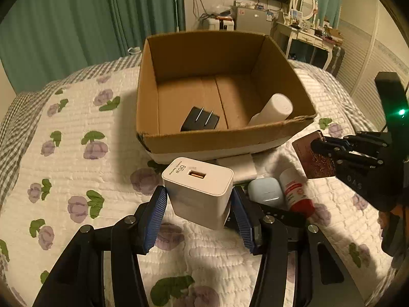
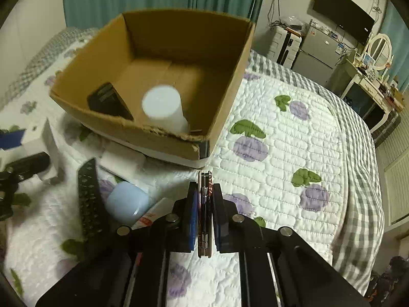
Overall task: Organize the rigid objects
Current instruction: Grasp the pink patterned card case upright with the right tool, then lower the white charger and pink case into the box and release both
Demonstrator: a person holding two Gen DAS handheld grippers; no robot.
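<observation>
left wrist view: white charger (image 1: 199, 189) marked 66w, orange port.

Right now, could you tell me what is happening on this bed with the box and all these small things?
A person is tidying small items into the open brown cardboard box on the floral quilt. The left tongs grip a white cube-shaped charger; the right tongs are shut on a thin reddish patterned case. A black plug adapter and a white cylinder already lie inside the box. A pale blue earbud case and a red-and-white tube wait beside it.
</observation>
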